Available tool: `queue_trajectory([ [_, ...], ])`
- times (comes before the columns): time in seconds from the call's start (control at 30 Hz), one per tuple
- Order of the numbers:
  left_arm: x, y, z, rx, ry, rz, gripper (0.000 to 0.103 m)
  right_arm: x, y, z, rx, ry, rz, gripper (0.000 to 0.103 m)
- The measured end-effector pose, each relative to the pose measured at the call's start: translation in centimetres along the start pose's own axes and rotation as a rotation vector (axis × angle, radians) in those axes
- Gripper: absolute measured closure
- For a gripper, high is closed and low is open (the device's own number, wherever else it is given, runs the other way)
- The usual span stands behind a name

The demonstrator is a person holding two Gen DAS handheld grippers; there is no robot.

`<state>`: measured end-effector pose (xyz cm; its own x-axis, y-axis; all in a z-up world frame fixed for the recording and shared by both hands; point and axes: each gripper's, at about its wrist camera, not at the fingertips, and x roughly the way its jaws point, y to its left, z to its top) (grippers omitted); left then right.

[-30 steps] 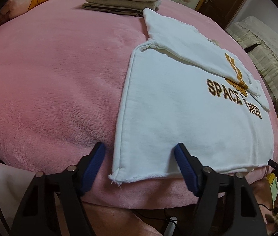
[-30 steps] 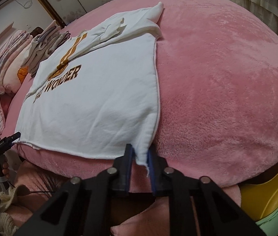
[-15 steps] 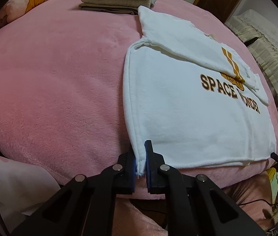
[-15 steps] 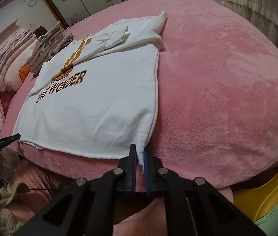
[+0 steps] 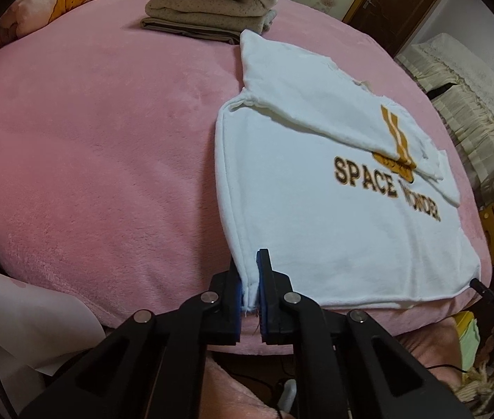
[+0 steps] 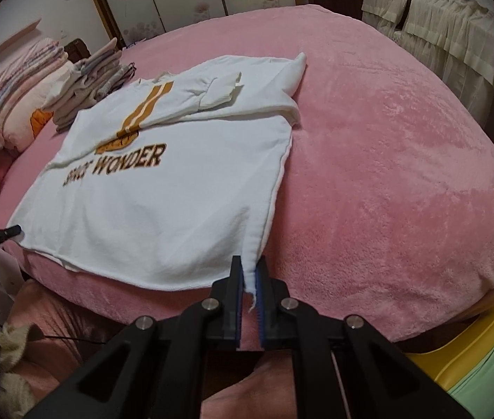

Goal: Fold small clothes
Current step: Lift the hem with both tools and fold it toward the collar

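Observation:
A small white sweatshirt point(image 5: 316, 209) printed "SPACE WONDER" lies front up on the pink bed, both sleeves folded across its chest. My left gripper point(image 5: 251, 272) is shut on the hem's near left corner, which is lifted slightly off the blanket. In the right wrist view the same sweatshirt point(image 6: 163, 209) spreads to the left, and my right gripper point(image 6: 248, 279) is shut on the hem's near right corner, a frayed bit of cloth hanging between the blue pads. The left gripper's tip point(image 6: 6, 234) shows at the far hem corner.
A stack of folded clothes point(image 5: 212, 3) sits at the back of the pink blanket point(image 5: 89, 139), with pillows point(image 6: 20, 111) beside it. A cream-covered piece of furniture point(image 6: 456, 35) stands on the right. A yellow and green object point(image 6: 484, 359) lies below the bed's edge.
The left gripper went from wide open around the hem corner to shut on it. Both grippers have risen a little, lifting the two hem corners off the blanket.

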<state>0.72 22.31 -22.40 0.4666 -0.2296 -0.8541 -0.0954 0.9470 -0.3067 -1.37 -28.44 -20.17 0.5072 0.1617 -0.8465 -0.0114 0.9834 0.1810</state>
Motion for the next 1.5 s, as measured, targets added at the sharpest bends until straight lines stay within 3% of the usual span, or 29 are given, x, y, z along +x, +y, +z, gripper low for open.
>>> queue_trajectory([
  [0.27,-2.7,-1.7,3.2,-0.017,-0.064,-0.124,0.098,-3.1,-1.7,3.8,0.119,-0.092,0.138,0.097],
  [0.5,-3.4,-1.4,8.8,-0.194,-0.132,-0.222,0.098,-3.4,-3.5,10.3,0.239,-0.152,0.214,0.097],
  [0.73,-0.2,-0.9,16.9,-0.331,-0.168,-0.187,0.098,0.5,-4.9,17.3,0.381,-0.148,0.271,0.097],
  [1.0,7.1,-2.6,25.3,-0.347,-0.157,-0.122,0.098,8.0,-5.5,23.6,0.436,-0.093,0.215,0.097],
  [1.13,10.5,-2.7,27.1,-0.361,-0.133,-0.094,0.098,11.3,-6.7,25.1,0.479,-0.057,0.193,0.097],
  [1.27,12.9,-1.5,27.4,-0.438,-0.121,-0.098,0.098,13.8,-7.9,25.7,0.536,-0.019,0.196,0.097],
  [1.5,14.0,-1.0,27.8,-0.474,-0.161,-0.109,0.098,15.7,-8.2,27.2,0.570,-0.028,0.217,0.097],
])
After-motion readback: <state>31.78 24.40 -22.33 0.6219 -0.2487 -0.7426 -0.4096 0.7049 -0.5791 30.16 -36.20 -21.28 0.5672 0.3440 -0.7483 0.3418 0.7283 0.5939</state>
